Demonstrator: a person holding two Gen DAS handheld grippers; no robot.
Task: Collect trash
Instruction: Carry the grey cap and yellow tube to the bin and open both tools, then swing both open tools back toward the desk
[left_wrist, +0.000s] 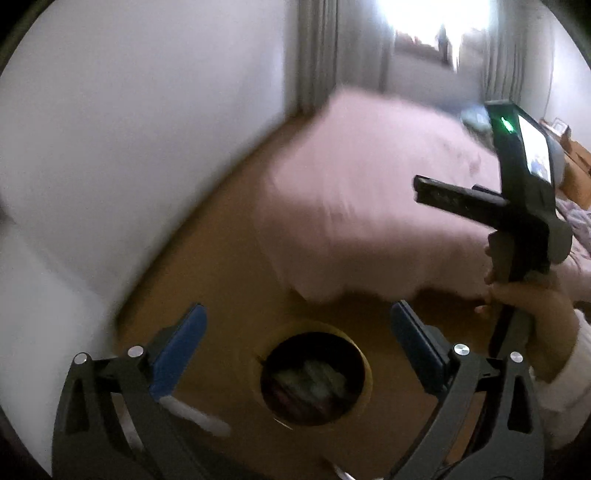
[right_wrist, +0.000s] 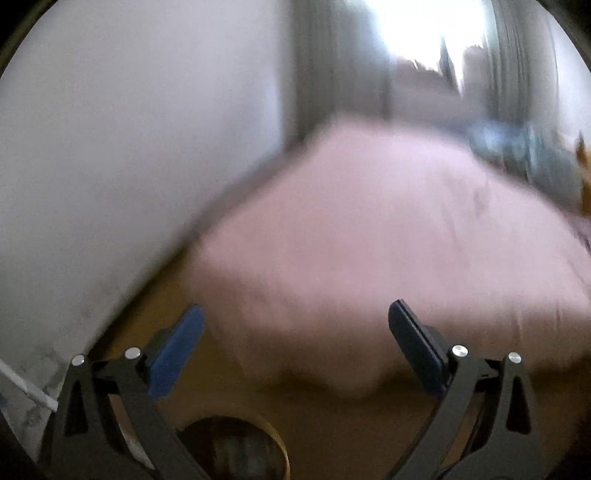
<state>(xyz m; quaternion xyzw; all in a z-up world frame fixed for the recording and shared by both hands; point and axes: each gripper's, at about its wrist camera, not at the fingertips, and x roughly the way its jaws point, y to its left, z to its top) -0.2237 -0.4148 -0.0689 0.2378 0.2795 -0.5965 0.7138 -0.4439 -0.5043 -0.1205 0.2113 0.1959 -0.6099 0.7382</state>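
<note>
Left gripper (left_wrist: 297, 347): jaws spread wide, blue pads apart, nothing between them; it hangs above the bin and looks down into it.
Right gripper (right_wrist: 295, 349): jaws equally wide, empty; pointed out over the bed, with the bin only at the bottom edge of its view. From the left wrist camera its body shows at the right, gripped by a hand (left_wrist: 524, 295) in a pale sleeve.
Bin (left_wrist: 312, 373): round, yellow rim, dark inside, standing on the wooden floor (left_wrist: 221, 258) just off the corner of the bed.
Trash (left_wrist: 314, 380): crumpled pieces lie inside the bin; too blurred to tell what they are.
White strip (left_wrist: 195, 413): a pale scrap or stick showing under the left gripper's left finger, beside the bin; cannot tell whether it is trash on the floor or something else.
Bed (left_wrist: 369, 192): pink cover, corner drooping toward the floor near the bin.
Wall (left_wrist: 129, 129): white, on the left side.
Step in hand (judged): a drop into the bin looks finished; hunting for the next piece comes now.
Doing it well: steady both views first, since blur hides small litter. Check the floor around the bin and the bed's edge. Keep jaws wide on approach, come down over the piece, and close only once it sits between the pads.
</note>
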